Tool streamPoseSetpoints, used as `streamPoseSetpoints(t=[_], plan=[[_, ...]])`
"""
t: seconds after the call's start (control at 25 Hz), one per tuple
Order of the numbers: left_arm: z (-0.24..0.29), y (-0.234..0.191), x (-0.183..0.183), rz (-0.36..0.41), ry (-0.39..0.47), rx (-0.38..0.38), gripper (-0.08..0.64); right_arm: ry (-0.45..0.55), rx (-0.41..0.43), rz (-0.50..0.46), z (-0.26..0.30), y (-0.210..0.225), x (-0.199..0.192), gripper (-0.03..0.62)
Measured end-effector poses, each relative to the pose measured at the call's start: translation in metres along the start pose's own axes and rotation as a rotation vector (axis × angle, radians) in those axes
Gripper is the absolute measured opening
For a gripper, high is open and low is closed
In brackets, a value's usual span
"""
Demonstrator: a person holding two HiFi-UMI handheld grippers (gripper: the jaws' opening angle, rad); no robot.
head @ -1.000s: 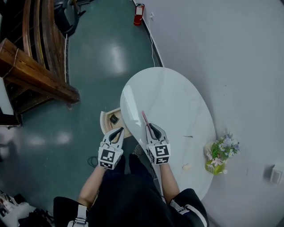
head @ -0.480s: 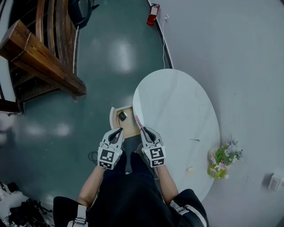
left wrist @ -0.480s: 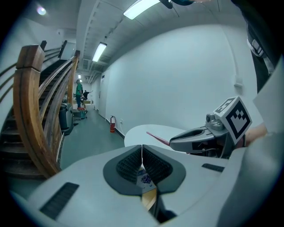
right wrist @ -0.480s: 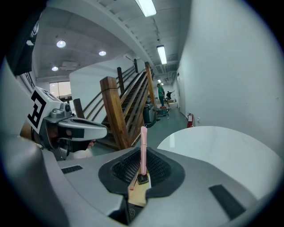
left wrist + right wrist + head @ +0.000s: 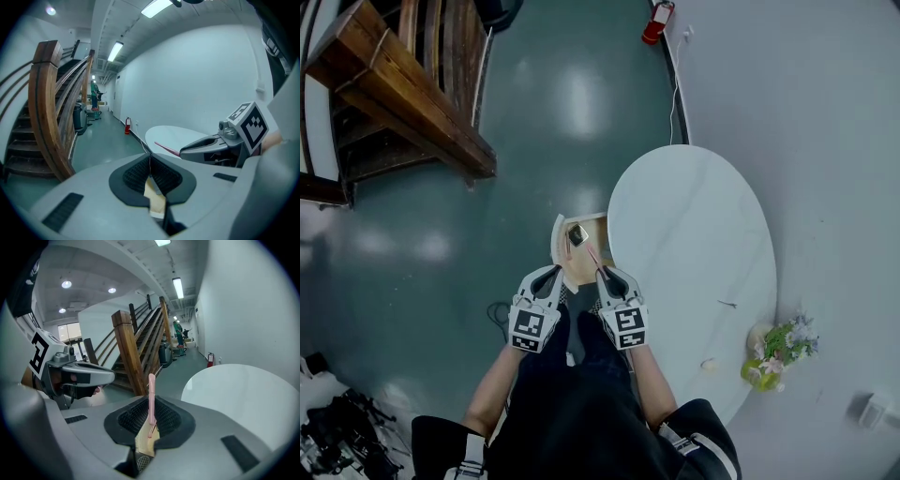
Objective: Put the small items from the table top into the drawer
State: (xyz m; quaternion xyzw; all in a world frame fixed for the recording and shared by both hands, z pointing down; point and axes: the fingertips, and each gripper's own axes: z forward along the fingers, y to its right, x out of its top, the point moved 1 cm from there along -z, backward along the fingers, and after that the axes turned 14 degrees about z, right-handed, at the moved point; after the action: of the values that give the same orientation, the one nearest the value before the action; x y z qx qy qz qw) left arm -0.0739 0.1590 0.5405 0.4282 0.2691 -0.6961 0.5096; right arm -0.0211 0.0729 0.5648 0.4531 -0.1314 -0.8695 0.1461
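Observation:
My right gripper (image 5: 607,275) is shut on a thin pink stick (image 5: 592,255) that juts forward past its tips, over the open wooden drawer (image 5: 557,236) at the left side of the white oval table (image 5: 694,234). In the right gripper view the pink stick (image 5: 151,392) stands up between the pads. A small dark item (image 5: 577,234) lies in the drawer. My left gripper (image 5: 549,278) is shut on nothing, just left of the right one and near the drawer's front. In the left gripper view its pads (image 5: 159,176) meet, and the pink stick (image 5: 165,148) shows to the right.
A thin dark item (image 5: 728,304), a small cream item (image 5: 706,364) and a flower vase (image 5: 776,349) are on the table's near right part. A wooden staircase (image 5: 403,94) stands at far left, a fire extinguisher (image 5: 654,21) by the wall, and a cable (image 5: 499,314) lies on the floor.
Both grippers have moved left and down, off the table top to the open drawer. The pink stick has gone with the right gripper and now reaches over the drawer.

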Motion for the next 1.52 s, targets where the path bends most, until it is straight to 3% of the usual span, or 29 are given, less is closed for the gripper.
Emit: streamPoseSetpoints(t=[0.32, 0.88, 1.52], plan=[[0.007, -0.022, -0.038, -0.053, -0.037, 0.02, 0.021, -0.086, 0.007, -0.057, 0.052, -0.007, -0.034, 0.06], [0.04, -0.035, -0.096, -0.108, -0.098, 0.001, 0.021, -0.196, -0.001, -0.022, 0.106, 0.014, -0.091, 0.06], [0.057, -0.048, -0.11, -0.127, -0.119, -0.018, 0.021, -0.307, -0.07, -0.012, 0.179, 0.051, -0.137, 0.06]])
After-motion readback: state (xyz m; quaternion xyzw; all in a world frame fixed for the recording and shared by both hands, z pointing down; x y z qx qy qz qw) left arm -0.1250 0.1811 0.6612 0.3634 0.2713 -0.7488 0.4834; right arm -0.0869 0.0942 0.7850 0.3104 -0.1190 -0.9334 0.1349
